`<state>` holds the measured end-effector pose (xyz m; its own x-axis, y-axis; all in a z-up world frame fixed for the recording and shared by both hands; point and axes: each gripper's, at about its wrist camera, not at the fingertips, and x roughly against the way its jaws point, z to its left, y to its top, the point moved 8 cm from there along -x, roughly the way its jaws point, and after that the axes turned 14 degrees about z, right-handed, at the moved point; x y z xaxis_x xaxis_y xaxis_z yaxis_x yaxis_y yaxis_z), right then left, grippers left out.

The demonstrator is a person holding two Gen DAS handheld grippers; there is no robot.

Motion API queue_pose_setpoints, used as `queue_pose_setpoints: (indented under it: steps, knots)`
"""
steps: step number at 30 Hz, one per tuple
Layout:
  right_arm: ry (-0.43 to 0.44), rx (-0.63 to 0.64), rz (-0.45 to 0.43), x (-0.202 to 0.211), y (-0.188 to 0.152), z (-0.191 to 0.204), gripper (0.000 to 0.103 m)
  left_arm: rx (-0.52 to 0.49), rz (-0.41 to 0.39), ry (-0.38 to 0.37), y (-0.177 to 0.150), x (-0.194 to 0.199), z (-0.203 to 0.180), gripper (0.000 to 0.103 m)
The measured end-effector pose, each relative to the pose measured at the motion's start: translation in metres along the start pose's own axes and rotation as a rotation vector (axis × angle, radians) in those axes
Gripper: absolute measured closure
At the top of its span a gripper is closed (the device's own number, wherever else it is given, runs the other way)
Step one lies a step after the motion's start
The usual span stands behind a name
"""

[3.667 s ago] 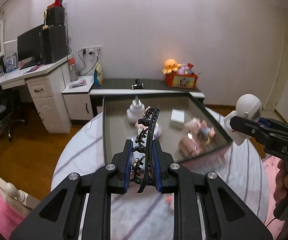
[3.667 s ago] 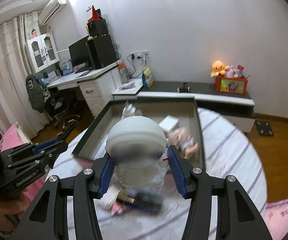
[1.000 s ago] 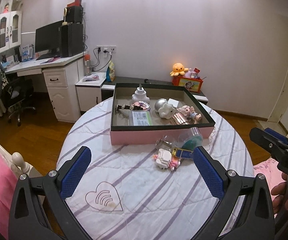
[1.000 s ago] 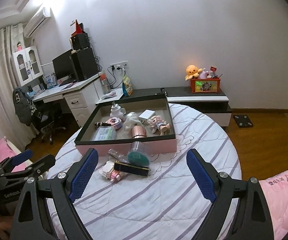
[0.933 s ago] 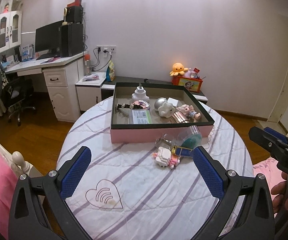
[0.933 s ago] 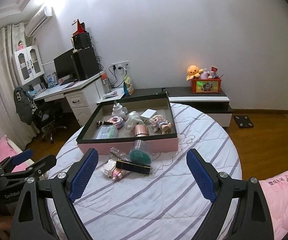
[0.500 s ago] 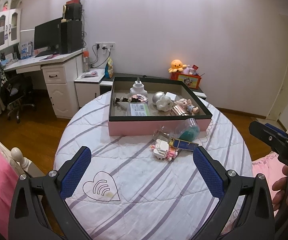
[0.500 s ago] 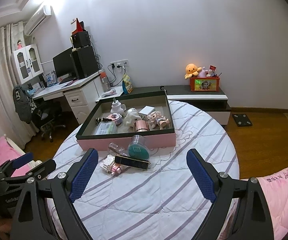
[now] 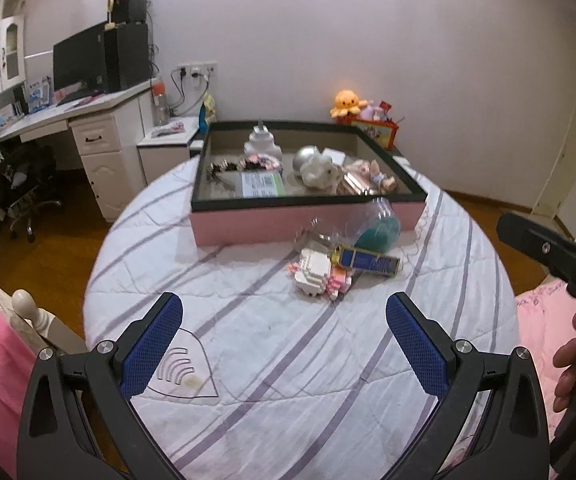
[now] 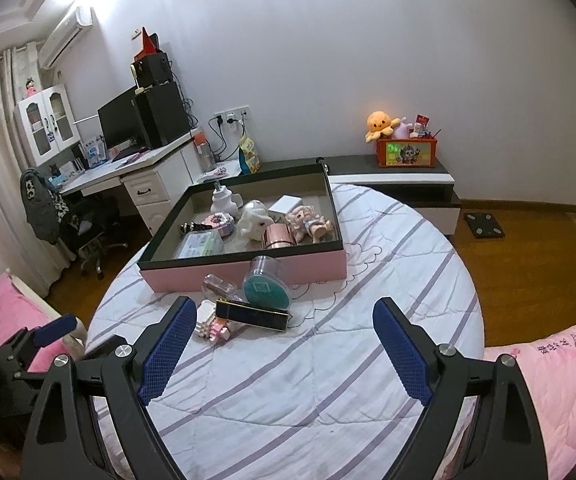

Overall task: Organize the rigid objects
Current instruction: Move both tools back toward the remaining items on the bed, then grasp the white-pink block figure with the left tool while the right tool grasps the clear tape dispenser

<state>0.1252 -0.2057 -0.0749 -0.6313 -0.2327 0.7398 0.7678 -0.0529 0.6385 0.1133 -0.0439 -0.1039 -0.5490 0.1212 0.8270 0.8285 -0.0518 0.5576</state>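
A pink box with a black rim (image 9: 247, 222) (image 10: 320, 266) sits on the round striped table (image 9: 271, 364) (image 10: 328, 360). It holds a white toy (image 9: 320, 172) (image 10: 253, 222), a doll (image 10: 310, 222), a black hair clip (image 9: 219, 168) and several other items. In front of the box lie a clear jar with a teal lid (image 9: 380, 230) (image 10: 265, 286), a dark blue bar (image 9: 366, 260) (image 10: 251, 314) and a white-pink block figure (image 9: 316, 272) (image 10: 211, 326). My left gripper (image 9: 283, 344) and right gripper (image 10: 283, 350) are both open and empty, back over the table's near side.
A desk with monitor (image 9: 83, 66) and an office chair (image 9: 27, 184) stand at the left. A low shelf with an orange plush (image 10: 382, 122) runs along the far wall. Pink bedding (image 10: 548, 380) borders the table on the right, a bedpost (image 9: 27, 306) on the left.
Both grippers have let go of the hair clip and white toy, which now lie in the box. Both opened wide and drew back from the box.
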Motion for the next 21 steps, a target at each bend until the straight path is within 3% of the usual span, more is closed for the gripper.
queue_pose_setpoints:
  steps: [11, 21]
  knots:
    - [0.004, -0.020, 0.100, -0.047, 0.000, -0.011, 0.012, -0.037, 0.112, 0.011, -0.002, -0.061, -0.017, 0.000]
    - [0.026, -0.022, 0.166, -0.091, 0.008, -0.013, 0.012, -0.047, 0.155, 0.002, 0.022, -0.105, -0.024, 0.000]
